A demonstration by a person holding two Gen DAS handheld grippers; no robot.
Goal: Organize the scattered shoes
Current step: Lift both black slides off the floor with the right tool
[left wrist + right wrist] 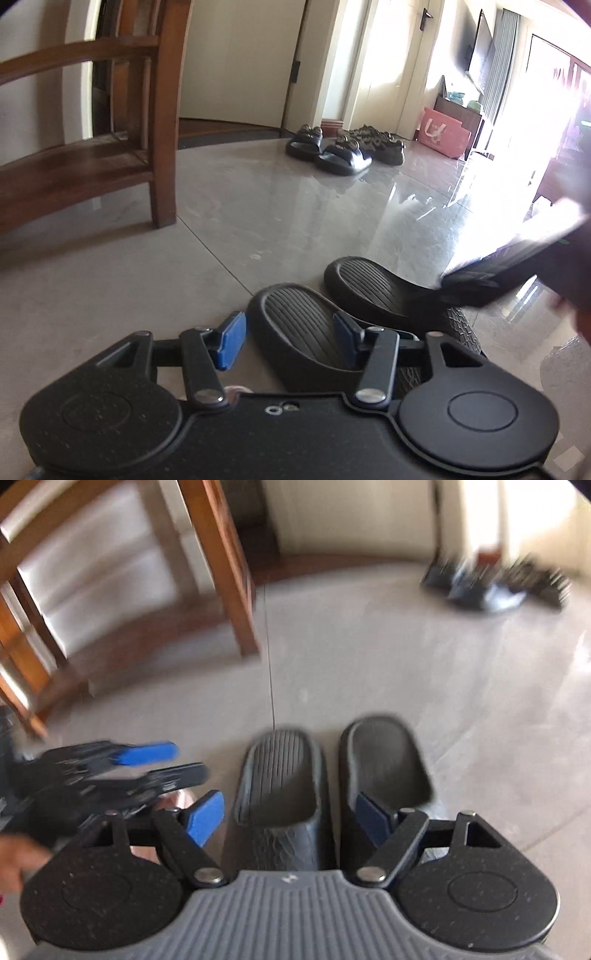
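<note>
Both claws are spread wide and holding nothing. The right claw [290, 818] hovers low over two black rubber slippers [280, 782] sitting side by side on the glossy grey tile floor [369, 664]. The left claw [288, 338] straddles one slipper's heel edge. More dark shoes [345, 149] sit well apart, near the doorway, past the brown wooden bench [110, 147].

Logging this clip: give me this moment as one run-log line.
left gripper: open beside near slipper | right gripper: open over slipper pair | slippers side by side on floor | more shoes by doorway
</note>
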